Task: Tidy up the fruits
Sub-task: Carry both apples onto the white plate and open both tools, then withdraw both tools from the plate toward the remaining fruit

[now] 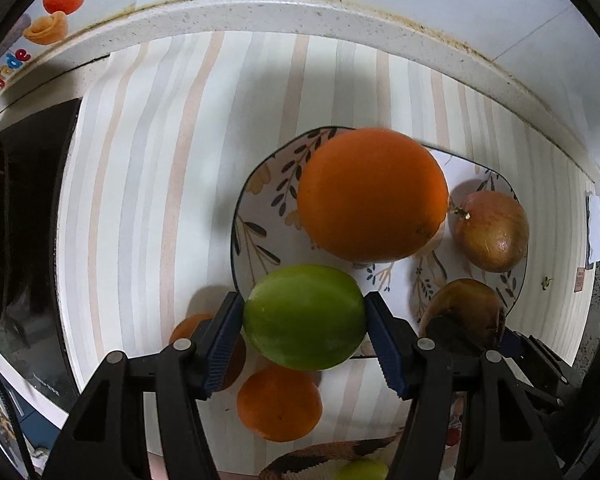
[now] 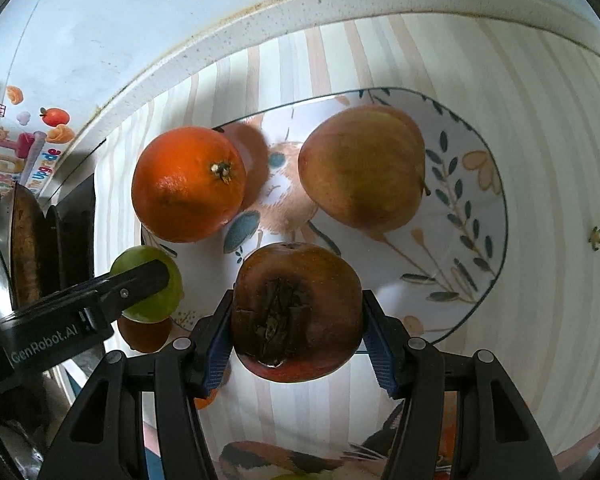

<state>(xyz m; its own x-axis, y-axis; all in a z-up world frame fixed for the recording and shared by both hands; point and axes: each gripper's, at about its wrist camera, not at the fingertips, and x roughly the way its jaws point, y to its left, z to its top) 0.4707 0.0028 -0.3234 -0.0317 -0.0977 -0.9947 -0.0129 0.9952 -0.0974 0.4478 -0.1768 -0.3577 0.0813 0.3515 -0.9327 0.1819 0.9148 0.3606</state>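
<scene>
Pointing straight down, the left gripper (image 1: 304, 322) clamps a smooth round green fruit (image 1: 305, 317) between its blue ribbed pads above the near rim of a leaf-patterned ceramic plate with a dark blue edge (image 1: 260, 184). Beside it, the right gripper (image 2: 296, 316), tilted steeply downward, grasps a dark brown, wrinkled round fruit (image 2: 296, 312) over the same plate's near edge.

On the plate lie a large bright orange (image 1: 372, 196) toward the left side and a reddish-yellow apple-like fruit (image 2: 362, 168) toward the right, close together but not clearly touching. From the right wrist view, the left gripper's black finger crosses in front of the green fruit.

Off the plate, on the pastel striped tablecloth (image 1: 148, 200), a smaller orange (image 1: 279, 404) sits below the held green fruit, with another orange fruit (image 1: 192, 324) partly hidden behind the left gripper's finger. A speckled white counter ledge (image 1: 260, 12) borders the cloth at the back.
</scene>
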